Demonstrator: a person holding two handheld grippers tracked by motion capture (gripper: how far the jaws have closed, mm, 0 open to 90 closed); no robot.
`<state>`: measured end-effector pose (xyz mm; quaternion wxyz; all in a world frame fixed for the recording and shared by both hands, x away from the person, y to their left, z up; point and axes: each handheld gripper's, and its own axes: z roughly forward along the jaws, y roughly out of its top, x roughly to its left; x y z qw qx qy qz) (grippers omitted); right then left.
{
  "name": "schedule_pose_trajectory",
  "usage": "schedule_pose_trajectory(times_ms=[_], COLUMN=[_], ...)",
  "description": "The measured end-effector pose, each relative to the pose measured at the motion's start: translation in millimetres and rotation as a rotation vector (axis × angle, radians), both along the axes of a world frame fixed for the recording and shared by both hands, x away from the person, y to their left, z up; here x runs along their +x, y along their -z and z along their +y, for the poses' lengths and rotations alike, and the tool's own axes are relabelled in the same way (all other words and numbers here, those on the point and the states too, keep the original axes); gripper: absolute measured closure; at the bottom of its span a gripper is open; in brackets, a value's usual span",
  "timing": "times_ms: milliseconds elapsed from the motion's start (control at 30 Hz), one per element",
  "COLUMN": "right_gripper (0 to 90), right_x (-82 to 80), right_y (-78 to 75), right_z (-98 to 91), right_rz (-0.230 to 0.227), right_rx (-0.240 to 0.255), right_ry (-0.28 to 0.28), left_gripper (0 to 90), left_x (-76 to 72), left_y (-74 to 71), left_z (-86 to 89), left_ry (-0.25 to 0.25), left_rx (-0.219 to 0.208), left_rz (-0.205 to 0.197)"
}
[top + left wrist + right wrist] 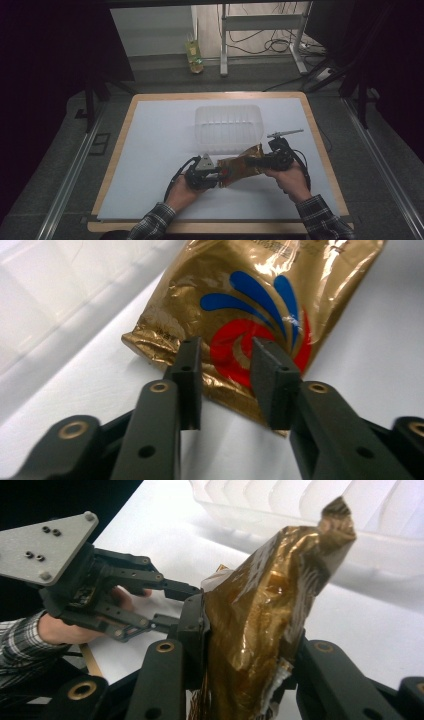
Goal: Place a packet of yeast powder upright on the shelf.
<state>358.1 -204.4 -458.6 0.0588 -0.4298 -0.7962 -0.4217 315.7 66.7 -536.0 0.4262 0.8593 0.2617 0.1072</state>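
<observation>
Blocking its own lower edge, one gold pouch (265, 610) sits clamped in the right claw (240, 680); left claw (225, 375) narrowly parted, gripping nothing; one clear tray (229, 125).

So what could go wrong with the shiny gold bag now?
1. The right gripper pinches the gold bag by one crumpled end alone, so the bag may slip or tear as it lifts.
2. The left gripper has open fingers around the bag's other end without pressing; if they close again, the bag might get tugged two ways.
3. The clear tub sits close behind, and a swinging bag could bump it.
</observation>
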Motion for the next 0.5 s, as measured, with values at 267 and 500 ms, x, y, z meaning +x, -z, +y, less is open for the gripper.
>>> schedule_pose_trajectory(times_ms=[267, 500], right_gripper=[66.9, 66.8], right_x=[0.2, 1.2], right_y=[-15.9, -21.8], right_z=[-7.2, -8.6], right_rz=[-0.035, -0.046], right_rx=[-0.012, -0.019], right_ry=[0.019, 0.025], left_gripper=[48.1, 42.7], left_x=[-6.0, -10.1], left_y=[-3.9, -7.4], left_z=[3.9, 9.8], left_ry=[-0.015, -0.022], left_rx=[0.011, 0.0], left_rz=[-0.032, -0.036])
